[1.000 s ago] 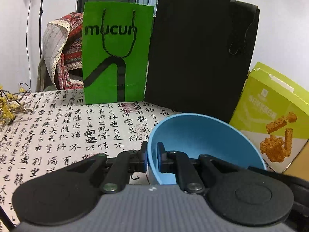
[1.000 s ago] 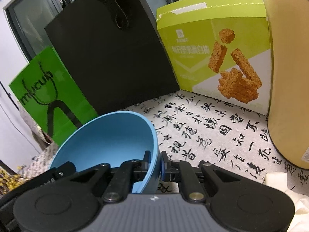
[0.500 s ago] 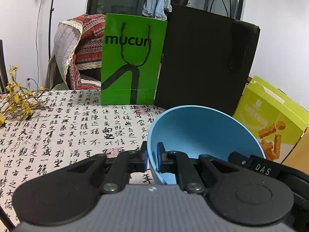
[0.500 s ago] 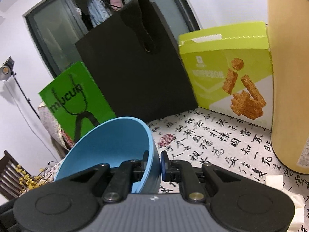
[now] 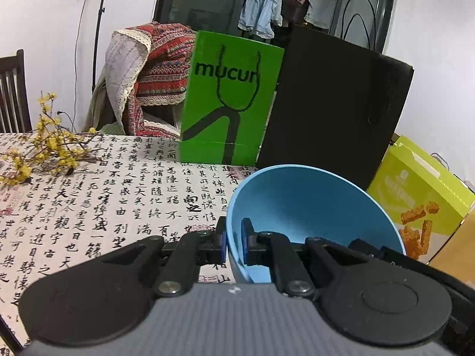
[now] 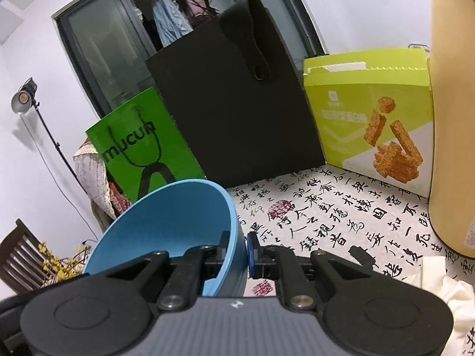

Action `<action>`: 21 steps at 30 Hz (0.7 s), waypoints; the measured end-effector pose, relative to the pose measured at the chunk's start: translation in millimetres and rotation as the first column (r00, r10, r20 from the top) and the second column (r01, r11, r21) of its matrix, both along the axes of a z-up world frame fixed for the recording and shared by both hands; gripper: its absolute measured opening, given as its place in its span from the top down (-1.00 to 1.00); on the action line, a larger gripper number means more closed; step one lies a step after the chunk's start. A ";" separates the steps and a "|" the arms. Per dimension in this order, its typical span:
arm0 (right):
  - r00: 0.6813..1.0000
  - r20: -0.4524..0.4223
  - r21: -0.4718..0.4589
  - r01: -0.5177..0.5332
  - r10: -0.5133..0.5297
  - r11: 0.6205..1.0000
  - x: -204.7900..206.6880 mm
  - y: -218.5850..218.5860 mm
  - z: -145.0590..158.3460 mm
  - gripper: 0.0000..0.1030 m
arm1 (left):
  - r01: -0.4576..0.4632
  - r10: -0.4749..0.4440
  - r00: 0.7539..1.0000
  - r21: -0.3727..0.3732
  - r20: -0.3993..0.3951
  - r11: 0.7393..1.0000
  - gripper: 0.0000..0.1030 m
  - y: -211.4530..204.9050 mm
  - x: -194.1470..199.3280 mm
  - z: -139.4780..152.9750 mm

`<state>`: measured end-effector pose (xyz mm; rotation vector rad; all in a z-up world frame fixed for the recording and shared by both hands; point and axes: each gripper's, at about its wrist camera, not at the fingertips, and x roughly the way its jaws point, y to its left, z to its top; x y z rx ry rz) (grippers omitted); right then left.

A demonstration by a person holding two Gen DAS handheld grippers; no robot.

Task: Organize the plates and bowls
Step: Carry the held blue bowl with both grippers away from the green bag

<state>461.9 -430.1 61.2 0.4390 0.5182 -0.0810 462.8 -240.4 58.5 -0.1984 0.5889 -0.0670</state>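
While both grippers clamp opposite sides of one round, light blue plastic bowl [image 5: 311, 207], the bowl hangs tilted above the table covered in a white cloth printed with black calligraphy [image 5: 104, 207], its open side turned up toward the cameras. In the left wrist view, a sprig of small yellow flowers on dark twigs [image 5: 50, 148] lies on the cloth at far left, with a dark wooden chair back [image 5: 12, 95] behind it and a red patterned woven blanket with a cream lining [image 5: 154, 74] draped further right. Next comes a flat bright green paper bag with black "mucun" lettering [image 5: 231, 98], standing upright just beside a tall matte black paper bag [image 5: 332, 112]. The left gripper [image 5: 234, 241] has its jaws drawn nearly together on the bowl's left rim, one finger outside the wall and one inside. To the right stands a lime-green cardboard snack box showing orange-brown bars [image 5: 421, 190]. In the right wrist view, the bowl [image 6: 169, 219] sits at lower left, and the right gripper [image 6: 240, 249] pinches its right rim the same way, jaws narrowed to the wall's thickness. Further right is the snack box [image 6: 368, 112], then a tall tan cylindrical container [image 6: 451, 118], with crumpled white paper [image 6: 451, 293] at the lower right edge.
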 end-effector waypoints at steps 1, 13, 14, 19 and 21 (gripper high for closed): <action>1.000 0.002 0.000 -0.005 0.005 1.000 -2.3 1.0 1.7 0.79 | -0.001 0.001 1.000 0.001 0.003 1.000 0.81 1.0 -2.8 2.0; 1.000 0.025 -0.006 0.003 -0.003 1.000 -38.5 7.8 23.5 0.79 | 0.012 -0.012 1.000 -0.005 0.025 1.000 0.81 8.7 -40.7 17.4; 1.000 0.027 -0.007 0.003 -0.002 1.000 -41.6 9.2 25.0 0.79 | 0.011 -0.011 1.000 -0.007 0.025 1.000 0.81 10.4 -44.2 18.3; 0.999 0.041 -0.009 0.000 0.000 1.000 -56.6 18.0 31.4 0.79 | 0.007 -0.007 0.999 -0.014 0.035 1.000 0.81 19.3 -58.7 23.9; 0.999 0.045 -0.010 -0.002 0.002 1.000 -62.4 22.0 33.1 0.79 | 0.006 -0.005 0.999 -0.014 0.039 1.000 0.81 23.0 -64.3 26.3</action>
